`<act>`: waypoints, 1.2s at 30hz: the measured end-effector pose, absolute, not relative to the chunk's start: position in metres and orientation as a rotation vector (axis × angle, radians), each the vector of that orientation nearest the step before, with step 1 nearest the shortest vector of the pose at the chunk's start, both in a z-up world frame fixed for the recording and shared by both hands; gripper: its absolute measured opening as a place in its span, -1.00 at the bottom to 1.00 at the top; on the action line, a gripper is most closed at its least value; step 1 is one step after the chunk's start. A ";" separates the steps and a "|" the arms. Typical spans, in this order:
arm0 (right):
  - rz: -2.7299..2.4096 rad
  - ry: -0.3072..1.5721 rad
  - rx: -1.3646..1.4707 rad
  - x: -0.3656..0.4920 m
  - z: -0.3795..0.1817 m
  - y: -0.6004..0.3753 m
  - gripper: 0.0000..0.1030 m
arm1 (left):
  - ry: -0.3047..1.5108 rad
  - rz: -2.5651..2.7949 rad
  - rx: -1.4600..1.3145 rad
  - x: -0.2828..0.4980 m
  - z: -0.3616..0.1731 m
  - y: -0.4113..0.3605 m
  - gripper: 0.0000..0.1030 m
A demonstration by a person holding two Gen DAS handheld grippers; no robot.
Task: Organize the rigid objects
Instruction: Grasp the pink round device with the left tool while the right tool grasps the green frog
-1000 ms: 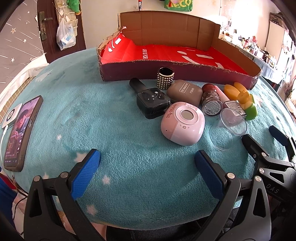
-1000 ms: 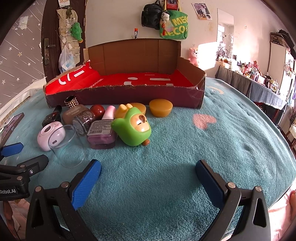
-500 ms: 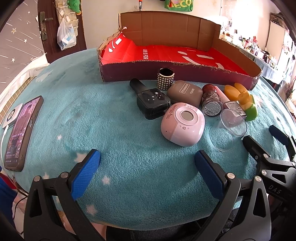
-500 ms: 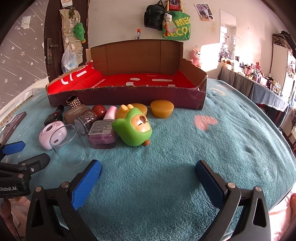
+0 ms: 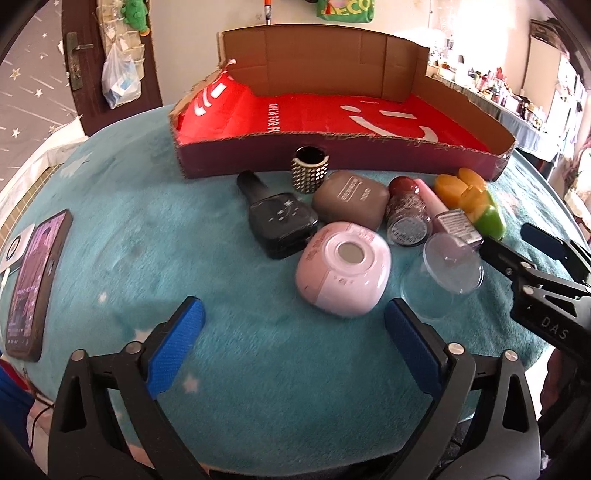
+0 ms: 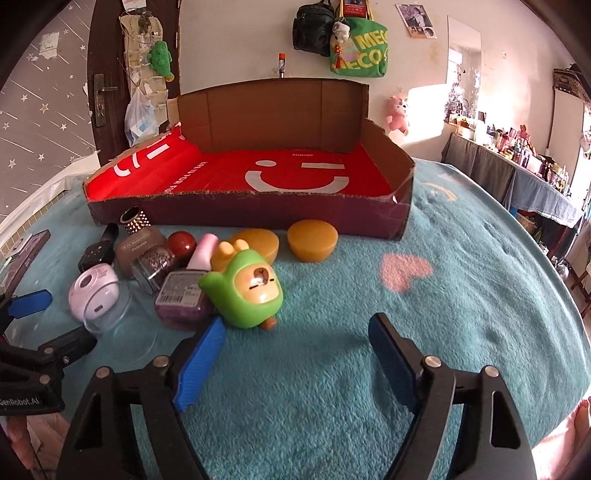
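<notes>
Open blanket [image 6: 461, 295] right of the green toy [image 6: 245, 291]; leftward, crowded clutter up to the box wall [image 6: 258, 214].

A smartphone [image 5: 35, 280] with its screen lit lies flat at the left edge of the teal star-patterned blanket [image 5: 147, 236], a white round charger [image 5: 14, 249] just beside it. A pink heart [image 6: 405, 270] marks the blanket farther right. On the brown door [image 6: 107, 74] hang a clear plastic bag [image 6: 138, 118] and a green plush toy [image 6: 161, 59]. On the white wall hang a black bag [image 6: 312, 27] and a green tote bag [image 6: 364, 51]; a pink plush bear [image 6: 397, 114] sits near the sunlit corner. A cluttered side table [image 6: 524, 173] draped in grey cloth stands along the right wall.
</notes>
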State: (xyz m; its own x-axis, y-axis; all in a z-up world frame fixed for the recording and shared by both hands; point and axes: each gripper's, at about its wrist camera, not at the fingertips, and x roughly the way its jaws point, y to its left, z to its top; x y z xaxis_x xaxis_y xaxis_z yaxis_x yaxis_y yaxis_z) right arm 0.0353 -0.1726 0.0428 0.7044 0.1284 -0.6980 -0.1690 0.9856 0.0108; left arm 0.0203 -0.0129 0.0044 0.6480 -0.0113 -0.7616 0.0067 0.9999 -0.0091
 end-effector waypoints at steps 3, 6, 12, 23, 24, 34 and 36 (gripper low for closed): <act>0.189 0.777 -0.058 0.039 0.044 -0.170 0.56 | 0.861 -0.024 0.008 0.027 0.005 -0.017 0.78; 0.196 0.769 -0.102 0.044 0.048 -0.166 0.54 | 0.860 -0.040 0.013 0.031 0.006 -0.021 0.63; 0.229 0.754 -0.114 0.054 0.053 -0.161 0.25 | 0.859 -0.070 0.030 0.038 0.010 -0.029 0.32; 0.305 0.808 -0.036 0.062 0.050 -0.159 -0.18 | 0.848 -0.110 0.070 0.033 0.014 -0.036 -0.03; 0.305 0.806 -0.038 0.060 0.051 -0.159 -0.18 | 0.844 -0.117 0.066 0.031 0.015 -0.035 -0.03; 0.344 0.751 -0.014 0.057 0.076 -0.158 -0.18 | 0.742 -0.134 0.062 0.020 0.048 -0.025 -0.03; 0.352 0.744 -0.008 0.058 0.080 -0.157 -0.18 | 0.720 -0.132 0.072 0.022 0.055 -0.023 -0.03</act>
